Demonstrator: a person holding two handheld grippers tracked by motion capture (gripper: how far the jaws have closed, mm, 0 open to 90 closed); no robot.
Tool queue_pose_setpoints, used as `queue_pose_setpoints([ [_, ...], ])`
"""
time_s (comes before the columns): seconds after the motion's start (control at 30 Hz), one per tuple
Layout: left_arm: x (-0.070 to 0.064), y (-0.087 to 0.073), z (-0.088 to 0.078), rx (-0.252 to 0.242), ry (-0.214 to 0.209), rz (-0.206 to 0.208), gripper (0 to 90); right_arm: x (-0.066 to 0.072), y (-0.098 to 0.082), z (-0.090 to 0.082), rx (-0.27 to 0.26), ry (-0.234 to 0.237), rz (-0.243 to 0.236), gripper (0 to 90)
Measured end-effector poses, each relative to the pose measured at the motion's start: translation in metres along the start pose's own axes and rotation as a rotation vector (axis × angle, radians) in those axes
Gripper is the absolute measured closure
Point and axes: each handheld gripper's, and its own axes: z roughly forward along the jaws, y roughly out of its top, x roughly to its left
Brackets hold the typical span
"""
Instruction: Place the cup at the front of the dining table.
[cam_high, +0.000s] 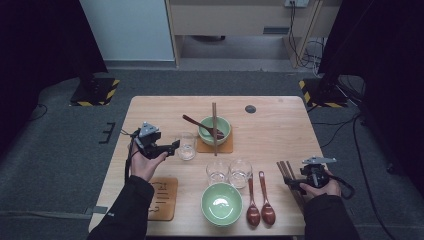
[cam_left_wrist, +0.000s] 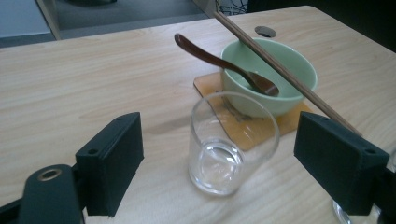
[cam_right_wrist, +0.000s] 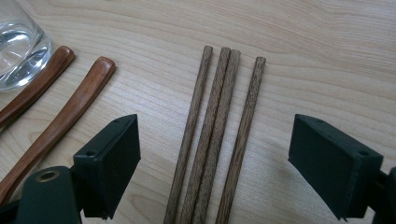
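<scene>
My left gripper (cam_high: 175, 146) (cam_left_wrist: 222, 135) hovers at the table's left side, open, held from below by a hand. A clear empty glass (cam_high: 186, 146) (cam_left_wrist: 229, 144) stands upright just ahead of its jaws, and neither pad touches it. My right gripper (cam_high: 291, 183) (cam_right_wrist: 217, 140) is open near the table's right front edge. It sits low over several wooden chopsticks (cam_high: 285, 170) (cam_right_wrist: 210, 140) that lie side by side on the wood between its jaws, untouched.
Beyond the glass a green bowl (cam_high: 215, 129) (cam_left_wrist: 261, 100) sits on a coaster, with a brown spoon (cam_left_wrist: 210, 53) in it and chopsticks (cam_left_wrist: 289, 74) across its rim. Two glasses (cam_high: 229, 172), another green bowl (cam_high: 221, 202) and two spoons (cam_high: 260, 200) (cam_right_wrist: 70, 116) stand in front. A second coaster (cam_high: 162, 197) lies front left.
</scene>
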Motion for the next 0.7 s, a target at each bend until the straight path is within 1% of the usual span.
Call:
queue_pose_setpoints([
  [0.13,0.000,-0.019,-0.007,0.044,0.004,0.008,13.9,0.000,0.000,0.000,-0.001,-0.002,0.000,16.3],
  [0.27,0.002,-0.039,-0.012,0.080,-0.003,0.009,13.1,0.000,0.000,0.000,-0.004,-0.005,0.000,16.3],
  [0.3,0.004,-0.045,-0.014,0.105,-0.009,0.012,12.6,0.000,0.000,0.000,-0.005,-0.005,-0.001,16.2],
  [0.4,0.012,-0.062,-0.019,0.160,-0.026,-0.021,11.9,0.000,0.000,0.000,-0.004,-0.009,-0.003,16.2],
  [0.43,0.015,-0.068,-0.021,0.178,-0.025,-0.030,11.9,0.000,0.000,0.000,-0.002,-0.012,-0.003,16.1],
  [0.57,0.027,-0.087,-0.032,0.238,0.019,-0.043,12.0,-0.001,0.000,0.000,-0.002,-0.015,-0.004,15.7],
  [0.6,0.029,-0.090,-0.034,0.250,0.017,-0.049,12.0,-0.001,0.000,0.000,-0.004,-0.019,-0.005,15.6],
  [0.63,0.031,-0.094,-0.037,0.255,0.017,-0.061,12.2,-0.001,0.000,0.000,-0.001,-0.017,-0.008,15.5],
  [0.7,0.036,-0.099,-0.043,0.256,0.030,-0.077,12.1,-0.002,0.000,0.000,-0.004,-0.023,-0.007,15.2],
])
